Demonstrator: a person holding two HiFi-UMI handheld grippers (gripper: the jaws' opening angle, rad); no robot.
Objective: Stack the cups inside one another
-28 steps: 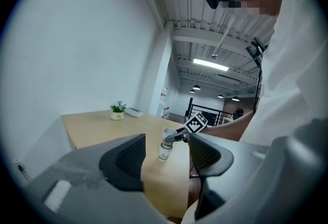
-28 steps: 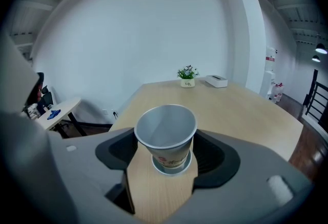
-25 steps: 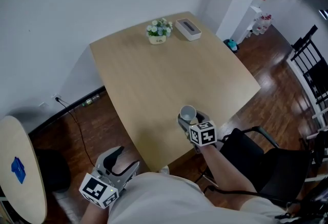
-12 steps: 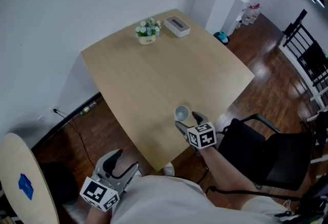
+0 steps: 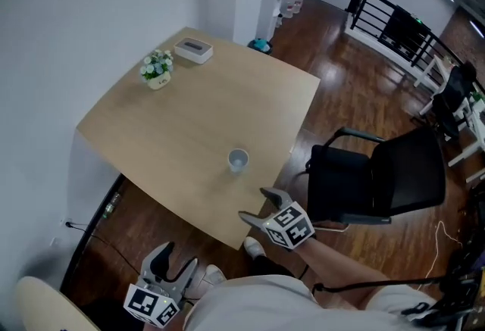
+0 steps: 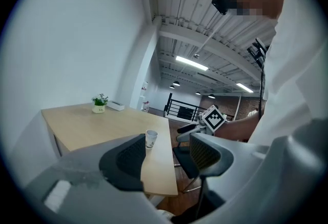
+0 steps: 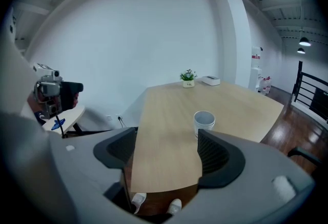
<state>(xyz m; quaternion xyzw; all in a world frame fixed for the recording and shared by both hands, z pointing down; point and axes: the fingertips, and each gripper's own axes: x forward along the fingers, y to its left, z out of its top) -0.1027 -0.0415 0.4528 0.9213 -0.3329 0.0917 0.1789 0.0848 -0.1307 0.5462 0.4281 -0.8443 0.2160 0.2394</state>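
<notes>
Standing upright — wht cups (image 5: 238, 160), nested

**Head view: cup on table, both grippers clear of it**

White cup (image 5: 238, 160) stands upright near the lower right edge of the table (image 5: 189, 113). Right gripper (image 5: 261, 206), jaws apart, hangs below the cup and apart from it. Left gripper (image 5: 176, 261), jaws apart, sits bottom left. Potted plant (image 5: 157, 69) and white box (image 5: 193, 50) stand upper left. Black chair (image 5: 379, 178) is at the right.

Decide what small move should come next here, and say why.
Likely just lower the right gripper to rest. It is open and empty, off the edge of the light wooden table, and the white paper cups look nested in one upright stack there. The left gripper hangs open, low.
</notes>
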